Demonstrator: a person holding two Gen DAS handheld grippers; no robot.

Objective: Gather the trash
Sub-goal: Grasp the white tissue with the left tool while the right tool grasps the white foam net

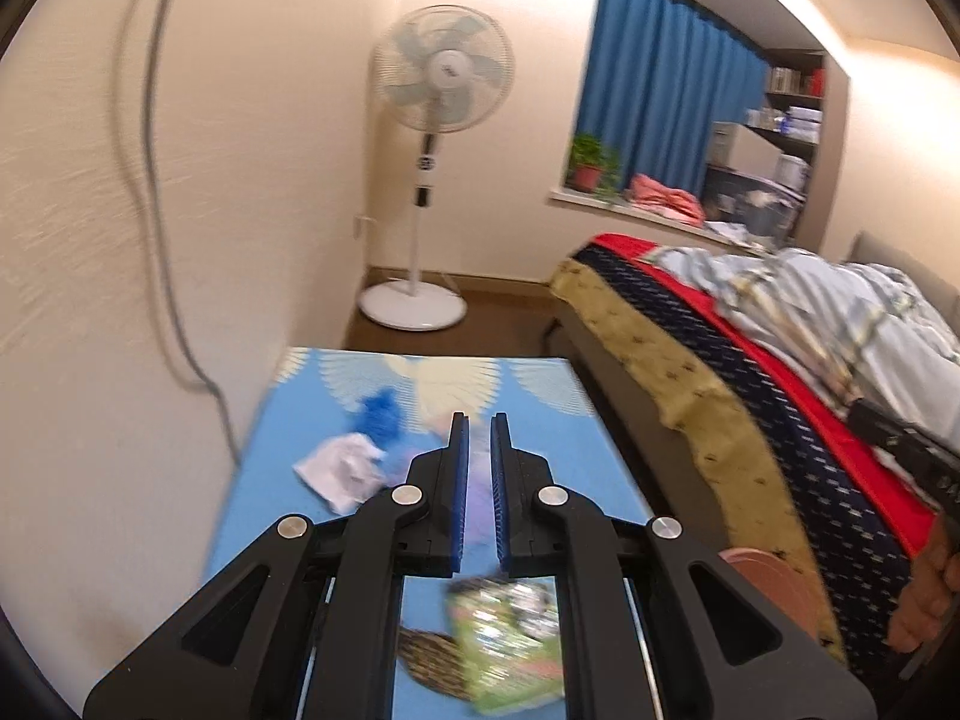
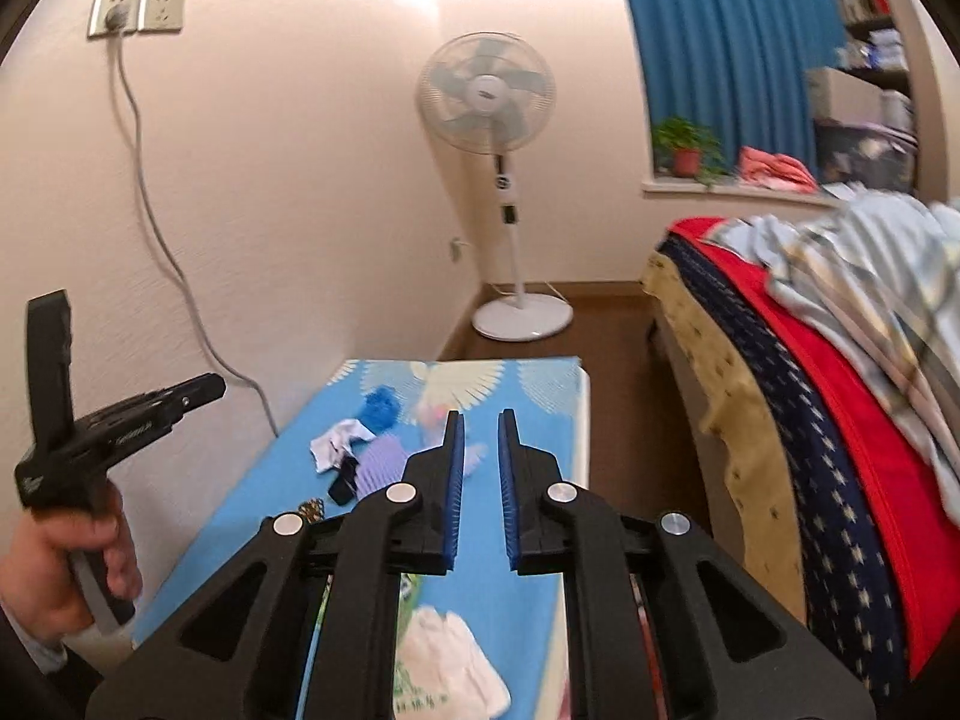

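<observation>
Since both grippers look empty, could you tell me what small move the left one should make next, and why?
Probably ease the left gripper forward and left, down toward the white wad: its jaws stand slightly apart with nothing between them, and the wad lies loose on the blue table.

My left gripper (image 1: 478, 423) looks like matt black plastic with ribbed blue rubbery pads (image 1: 461, 480) and dull silver metal pivot pins (image 1: 406, 495); the right gripper (image 2: 481, 420) is built the same. The counter (image 1: 300, 396) wears a smooth blue printed cloth. On it I see crumpled white paper (image 1: 342, 468), a glossy green wrapper (image 1: 510, 636) and a fuzzy blue wad (image 1: 378, 414). The fan (image 1: 441, 78) is glossy white plastic. The curtain (image 1: 660, 84) is pleated blue cloth, the floor (image 2: 600, 324) brown wood.
</observation>
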